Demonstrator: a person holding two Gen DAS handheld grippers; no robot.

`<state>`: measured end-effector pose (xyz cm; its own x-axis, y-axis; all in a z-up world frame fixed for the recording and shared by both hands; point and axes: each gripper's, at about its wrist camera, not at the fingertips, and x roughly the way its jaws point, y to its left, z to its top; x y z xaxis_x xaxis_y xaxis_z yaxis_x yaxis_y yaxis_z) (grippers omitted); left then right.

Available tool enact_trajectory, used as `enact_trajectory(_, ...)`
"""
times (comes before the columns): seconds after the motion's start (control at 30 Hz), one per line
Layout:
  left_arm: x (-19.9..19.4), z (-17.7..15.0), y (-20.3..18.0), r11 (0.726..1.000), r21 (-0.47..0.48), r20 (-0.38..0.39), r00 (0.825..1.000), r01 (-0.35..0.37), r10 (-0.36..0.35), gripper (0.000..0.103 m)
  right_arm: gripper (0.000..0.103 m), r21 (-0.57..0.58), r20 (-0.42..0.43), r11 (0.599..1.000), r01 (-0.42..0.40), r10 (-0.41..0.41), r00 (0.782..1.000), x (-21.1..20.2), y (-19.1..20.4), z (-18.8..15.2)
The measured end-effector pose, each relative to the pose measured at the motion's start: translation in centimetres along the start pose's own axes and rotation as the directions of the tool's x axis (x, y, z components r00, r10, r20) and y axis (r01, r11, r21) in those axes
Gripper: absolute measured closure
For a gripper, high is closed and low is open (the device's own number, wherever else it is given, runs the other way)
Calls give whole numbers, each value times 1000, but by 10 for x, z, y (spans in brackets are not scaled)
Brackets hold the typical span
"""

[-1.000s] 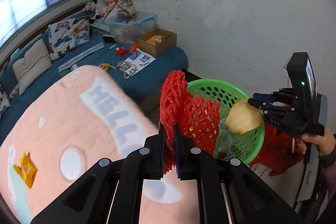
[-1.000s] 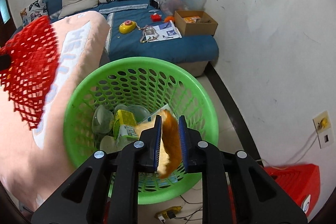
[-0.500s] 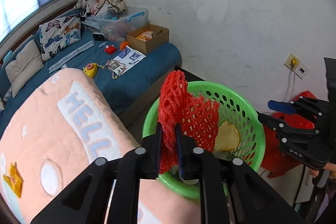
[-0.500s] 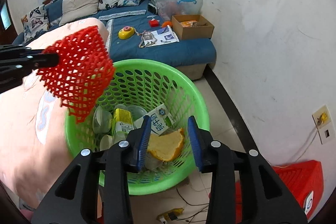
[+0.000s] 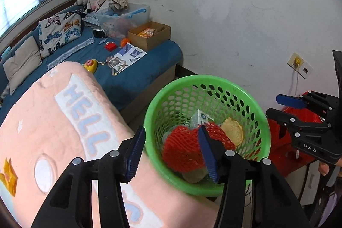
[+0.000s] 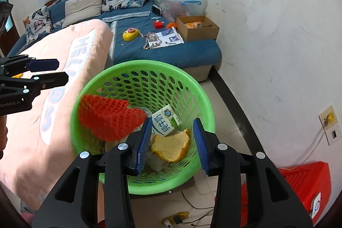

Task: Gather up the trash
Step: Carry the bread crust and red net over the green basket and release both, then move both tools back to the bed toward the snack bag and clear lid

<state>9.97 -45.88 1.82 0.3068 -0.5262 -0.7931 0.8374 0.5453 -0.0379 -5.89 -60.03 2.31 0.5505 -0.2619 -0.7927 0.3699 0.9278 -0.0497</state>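
A green perforated basket (image 5: 259, 121) (image 6: 205, 104) stands on the floor beside the bed. A red foam net (image 5: 181, 153) (image 6: 106, 119) is inside its near left side, blurred, free of any gripper. An orange peel (image 5: 232, 131) (image 6: 171, 146) and a white-green carton (image 6: 165, 122) lie in the basket with clear plastic cups. My left gripper (image 5: 171, 155) is open and empty over the basket's near rim. My right gripper (image 6: 173, 146) is open and empty above the peel; it also shows in the left wrist view (image 5: 284, 108).
A pink "HELLO" blanket (image 5: 64, 131) (image 6: 64, 78) covers the bed left of the basket. A yellow wrapper (image 5: 8, 174) lies on it. A blue mattress (image 6: 171, 50) holds toys, papers and a cardboard box (image 6: 197, 28). A red appliance (image 6: 303, 187) stands right.
My left gripper opened and let go of the red net, which dropped into the basket. My right gripper let go of the orange peel earlier and stays open above it.
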Motion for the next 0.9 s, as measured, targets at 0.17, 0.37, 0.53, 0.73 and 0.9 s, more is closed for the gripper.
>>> enact_trajectory(0.17,-20,-16,21,999,-29,13,1000,-27,27,53,57,-14,13,1000,-22,22,1000,-4,13,4)
enact_trajectory(0.37,-46,-39,60,992,-93,25,996,-82,85,53,51,-50,29,997,-59,60,998,-7,43,11)
enact_trajectory(0.53,-64,-60,98,978,-159,14,991,-132,136,53,47,-94,37,990,-105,109,993,-4,77,24)
enact_trajectory(0.73,-87,-85,150,947,-224,-1,972,-230,236,51,41,-148,35,975,-167,174,984,5,127,37)
enact_trajectory(0.9,-105,-109,197,907,-296,-34,952,-300,304,50,34,-194,31,954,-227,237,971,12,169,46)
